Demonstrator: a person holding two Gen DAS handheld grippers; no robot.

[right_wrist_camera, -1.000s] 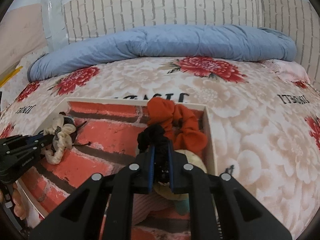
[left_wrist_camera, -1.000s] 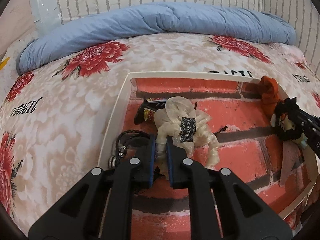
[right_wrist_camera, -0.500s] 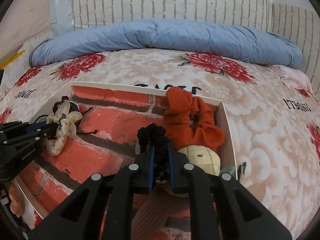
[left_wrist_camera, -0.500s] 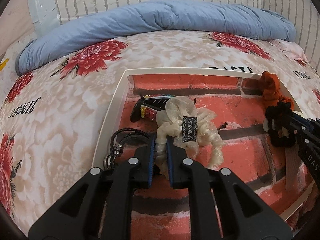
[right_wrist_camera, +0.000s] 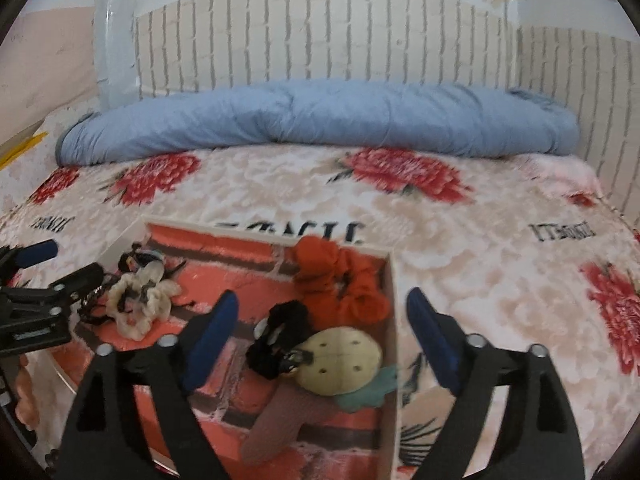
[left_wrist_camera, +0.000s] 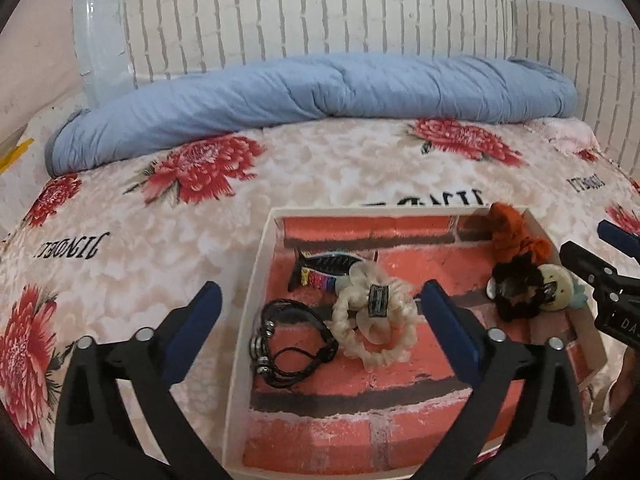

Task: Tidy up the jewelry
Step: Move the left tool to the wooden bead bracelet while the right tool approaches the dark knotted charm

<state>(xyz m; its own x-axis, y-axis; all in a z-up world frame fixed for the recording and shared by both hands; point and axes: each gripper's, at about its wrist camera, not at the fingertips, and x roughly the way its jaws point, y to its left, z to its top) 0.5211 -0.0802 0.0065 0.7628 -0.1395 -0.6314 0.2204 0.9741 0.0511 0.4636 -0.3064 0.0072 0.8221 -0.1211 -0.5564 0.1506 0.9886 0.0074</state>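
A shallow white tray (left_wrist_camera: 256,280) with a red brick-print floor lies on the flowered bedspread. My left gripper (left_wrist_camera: 320,296) hangs above its left part, jaws opening wide, with nothing pressed between the pads. Below it lie the cream scrunchie (left_wrist_camera: 376,320), a black cord bracelet (left_wrist_camera: 288,344) and a fish-shaped clip (left_wrist_camera: 328,268). My right gripper (right_wrist_camera: 322,304) is also opening, over the tray's right end (right_wrist_camera: 392,320). Free beneath it are the black scrunchie (right_wrist_camera: 276,340), the orange scrunchie (right_wrist_camera: 340,280) and a round cream button-like piece (right_wrist_camera: 340,356).
A rolled blue duvet (left_wrist_camera: 320,92) lies across the far side of the bed, against a brick-pattern wall (right_wrist_camera: 320,40). A pinkish-brown strip (right_wrist_camera: 280,420) and a teal piece (right_wrist_camera: 368,392) lie near the tray's front right. Flowered bedspread (left_wrist_camera: 120,260) surrounds the tray.
Both grippers have let go: the left released the cream scrunchie, the right the black scrunchie. Both have opened wide and risen away from the tray. The items stay in the tray.
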